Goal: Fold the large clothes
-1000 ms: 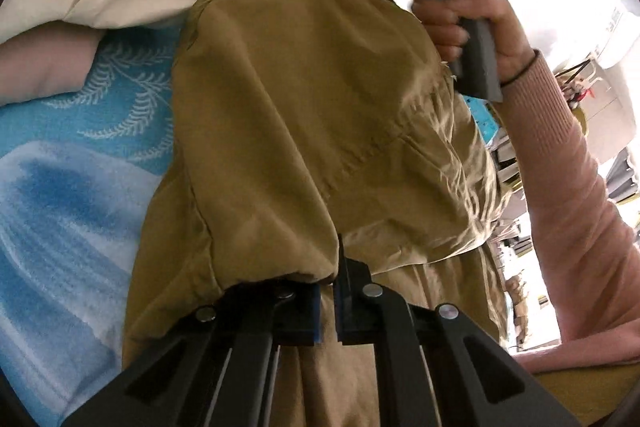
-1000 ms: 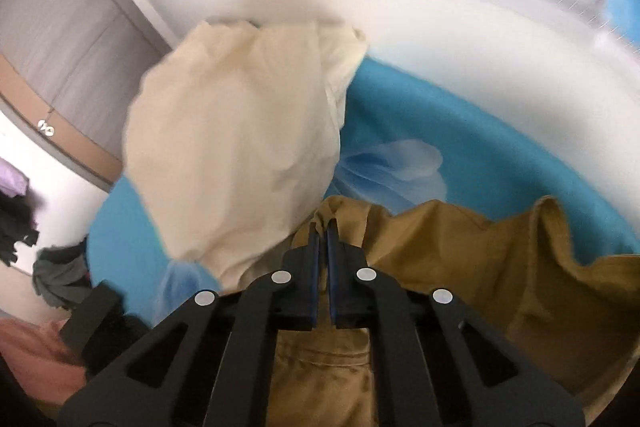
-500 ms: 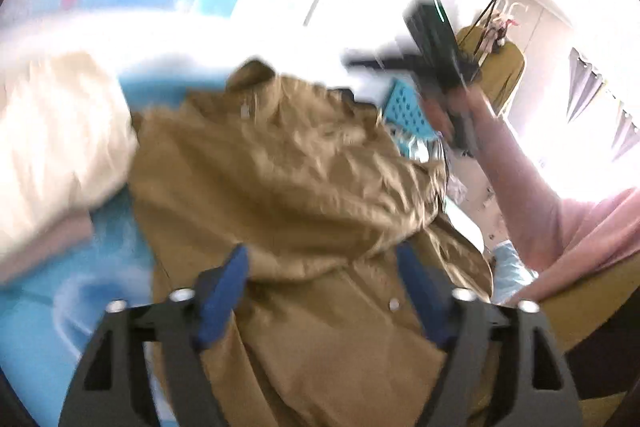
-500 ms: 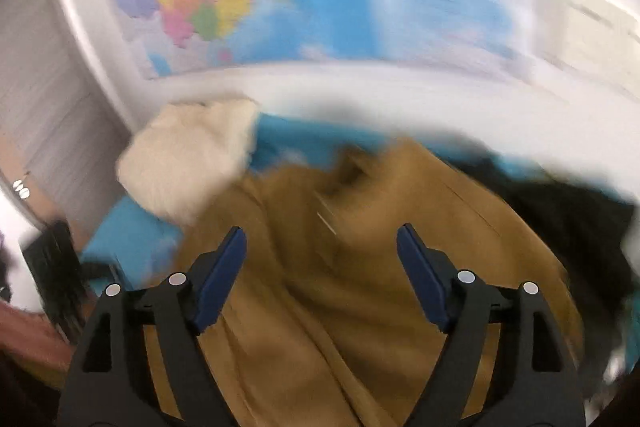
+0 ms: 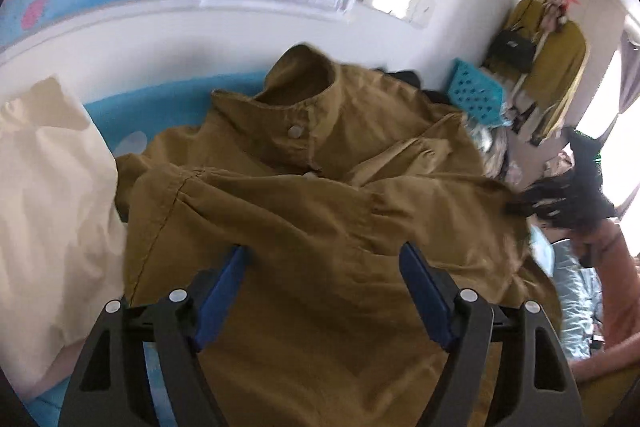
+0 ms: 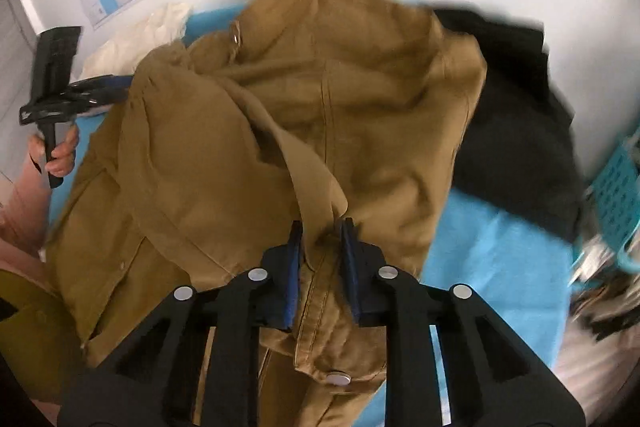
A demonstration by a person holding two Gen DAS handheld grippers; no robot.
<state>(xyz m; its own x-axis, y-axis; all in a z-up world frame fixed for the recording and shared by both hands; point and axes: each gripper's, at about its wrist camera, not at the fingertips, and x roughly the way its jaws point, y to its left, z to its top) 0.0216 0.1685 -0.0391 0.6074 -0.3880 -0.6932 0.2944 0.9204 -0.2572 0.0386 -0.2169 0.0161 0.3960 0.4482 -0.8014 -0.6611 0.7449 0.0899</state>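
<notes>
The mustard-brown jacket [image 5: 320, 219] lies spread on the blue sheet [image 6: 500, 259] of the bed, collar toward the white wall, one sleeve folded across its chest. A second ago both grippers were pinched shut on its cloth and carrying it; half a second ago both stood wide open over it. So the last fold has been laid down and let go, and the hands are now setting up for the next one.

The left gripper [image 5: 324, 267] hangs above the lower front of the jacket with its blue pads well apart and nothing between them — they are easing inward only a little, and touch no cloth. It has let go and lifted clear of the hem it held before.

The right gripper [image 6: 321, 247] has swung across to the jacket's right edge, and its jaws are closing. A thick seamed strip of brown cloth, with a snap button [image 6: 338, 379] showing just below, runs between the pads; they stand close on either side of it, and whether they press it yet I cannot tell for sure, though the cloth looks bunched there.

Beside the jacket sit a cream pillow [image 5: 48, 207] on one side and a black garment [image 6: 516, 115] on the other, with a teal basket [image 5: 478, 95] farther off.

My reading: the sleeve fold is done, and the right hand is taking a new hold — probably to bring that side or the lower part over. The body of the jacket is not yet folded.
</notes>
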